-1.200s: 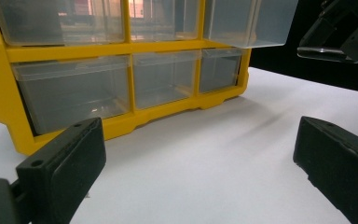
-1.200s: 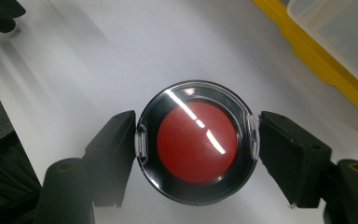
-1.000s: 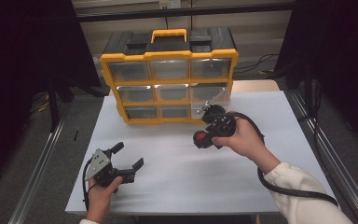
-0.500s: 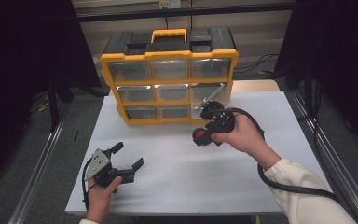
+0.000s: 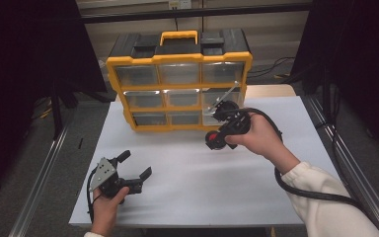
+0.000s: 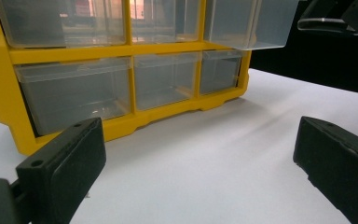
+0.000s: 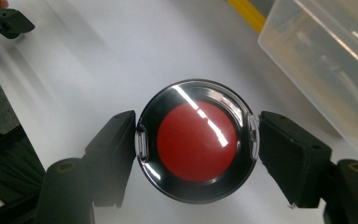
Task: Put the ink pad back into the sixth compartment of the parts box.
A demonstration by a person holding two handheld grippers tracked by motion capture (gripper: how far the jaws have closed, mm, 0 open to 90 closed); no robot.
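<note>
So, round red compact pinched and parked right by the open drawer.

Right gripper [image 7: 196, 140] has its jaws clamped on the edges of the red compact [image 7: 196, 141], held just off the front of the yellow organizer [image 5: 177, 89]. The clear drawer [image 7: 326, 60] on the right side is pulled out, so I'd guess the compact is headed in there. Left gripper [image 5: 133, 170] sits low on the white table [image 5: 202, 187], well away, jaws spread wide and empty, probably just waiting its turn.
</note>
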